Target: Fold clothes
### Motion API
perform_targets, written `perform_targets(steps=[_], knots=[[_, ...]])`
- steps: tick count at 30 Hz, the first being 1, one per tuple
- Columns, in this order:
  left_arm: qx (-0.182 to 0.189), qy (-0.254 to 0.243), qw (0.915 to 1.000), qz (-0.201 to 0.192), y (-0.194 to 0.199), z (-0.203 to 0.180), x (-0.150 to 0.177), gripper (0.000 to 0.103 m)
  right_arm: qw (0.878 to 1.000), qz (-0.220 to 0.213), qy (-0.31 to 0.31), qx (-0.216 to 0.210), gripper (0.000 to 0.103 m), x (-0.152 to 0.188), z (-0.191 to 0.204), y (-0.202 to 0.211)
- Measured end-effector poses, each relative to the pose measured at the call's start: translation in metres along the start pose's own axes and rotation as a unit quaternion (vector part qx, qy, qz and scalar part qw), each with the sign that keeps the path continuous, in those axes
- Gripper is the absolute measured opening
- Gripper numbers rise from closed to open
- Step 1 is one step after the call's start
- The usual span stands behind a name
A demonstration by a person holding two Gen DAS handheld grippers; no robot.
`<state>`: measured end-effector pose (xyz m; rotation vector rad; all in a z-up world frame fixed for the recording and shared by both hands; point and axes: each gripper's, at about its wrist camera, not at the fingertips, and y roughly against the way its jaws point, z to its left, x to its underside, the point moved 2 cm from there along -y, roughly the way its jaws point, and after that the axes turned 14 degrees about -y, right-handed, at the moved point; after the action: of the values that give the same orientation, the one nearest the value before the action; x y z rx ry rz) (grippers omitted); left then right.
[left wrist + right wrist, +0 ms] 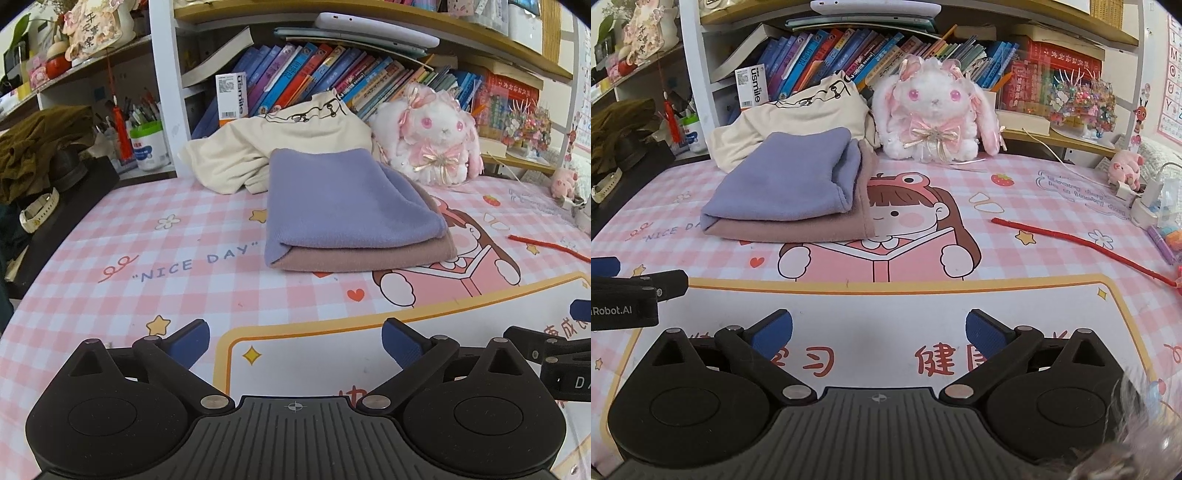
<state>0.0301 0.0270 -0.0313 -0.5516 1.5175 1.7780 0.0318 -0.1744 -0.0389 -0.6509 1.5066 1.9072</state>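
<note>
Two folded garments lie stacked on a pink checked desk mat point(122, 236) printed with a cartoon girl reading a book and the words "NICE DAY". The mat covers the whole work surface, which is the largest thing in view. Behind it stands a white bookshelf point(162, 92) packed with a row of leaning books point(317, 70).

At the back of the mat, against the shelf, sits a crumpled cream garment point(258, 144) with a dark line print near its top edge. Just in front of it, and touching it, is the stack: a lavender folded cloth point(343, 199) lies on top of a dusty-pink folded cloth point(369, 254), whose edge shows along the near and right sides. In the right wrist view the stack sits left of centre, beside the cartoon girl's head.

To the right of the clothes a white and pink plush rabbit point(934, 110) sits upright against the books. A red pipe cleaner point(1082, 243) lies slanted on the mat further right, well apart from the stack.

The left gripper point(295, 345) hangs over the near part of the mat with its blue pads spread wide and nothing between them. The right gripper point(879, 330) stands the same way, pads far apart and empty, over the red characters printed on the mat. Both are well short of the clothes.
</note>
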Motion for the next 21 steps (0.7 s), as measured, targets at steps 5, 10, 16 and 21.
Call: perform_targets(steps=[5,10,16,21], knots=[[-0.001,0.001,1.0000,0.001,-0.0006,0.0003,0.0004,0.101,1.000,0.004,0.001,0.002,0.102,0.0008,0.0007,-0.0012],[-0.002,-0.001,1.0000,0.003,-0.0007,0.0001,0.0004,0.101,1.000,0.007,0.003,0.001,0.102,0.0013,0.0022,-0.0024],[0.000,0.000,1.0000,0.004,-0.0008,0.0005,0.0011,0.101,1.000,0.012,0.006,-0.001,0.102,0.0019,0.0041,-0.0036],[0.001,0.002,1.0000,0.006,-0.0013,0.0010,0.0018,0.101,1.000,0.014,0.006,0.000,0.102,0.0021,0.0041,-0.0045]])
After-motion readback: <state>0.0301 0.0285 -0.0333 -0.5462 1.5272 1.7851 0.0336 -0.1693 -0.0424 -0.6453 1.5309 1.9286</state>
